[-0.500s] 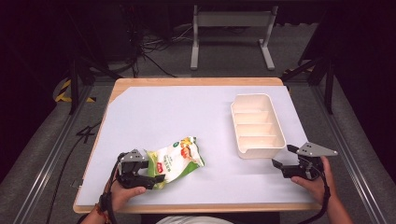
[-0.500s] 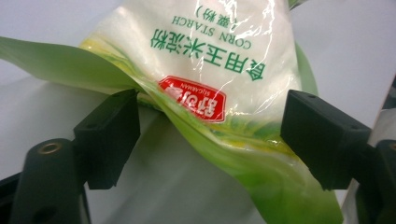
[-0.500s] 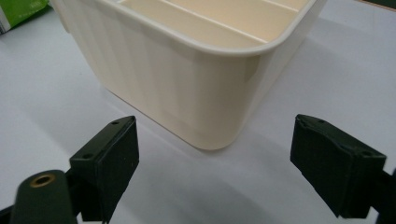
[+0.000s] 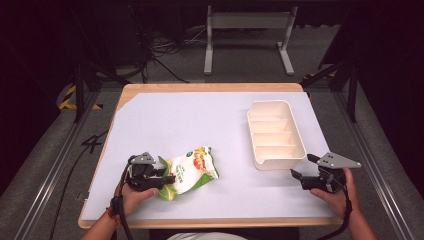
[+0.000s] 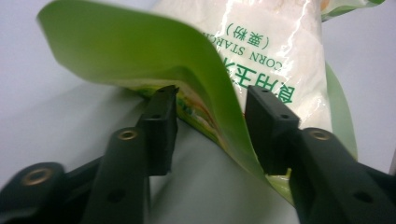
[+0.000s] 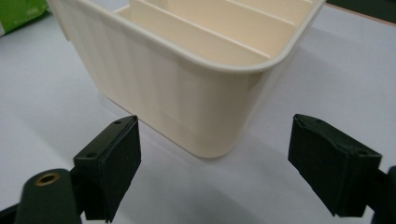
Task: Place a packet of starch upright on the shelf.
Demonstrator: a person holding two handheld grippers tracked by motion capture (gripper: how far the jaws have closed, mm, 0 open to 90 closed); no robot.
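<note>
Lying left of the cream divided tray (image 4: 276,134) on the desk (image 4: 200,125), the corn starch bag (image 4: 192,171) ran lengthwise up toward it. Left claw (image 4: 167,176) straddled its green edge, unmoved since; whether its pads pressed was unclear. Right claw (image 4: 304,167) gaped empty.

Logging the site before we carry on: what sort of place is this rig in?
Probably a lab or test bay, not a home: a white-topped table on dark carpet, loose cables behind it, a metal stand, and black-and-yellow floor tape.
</note>
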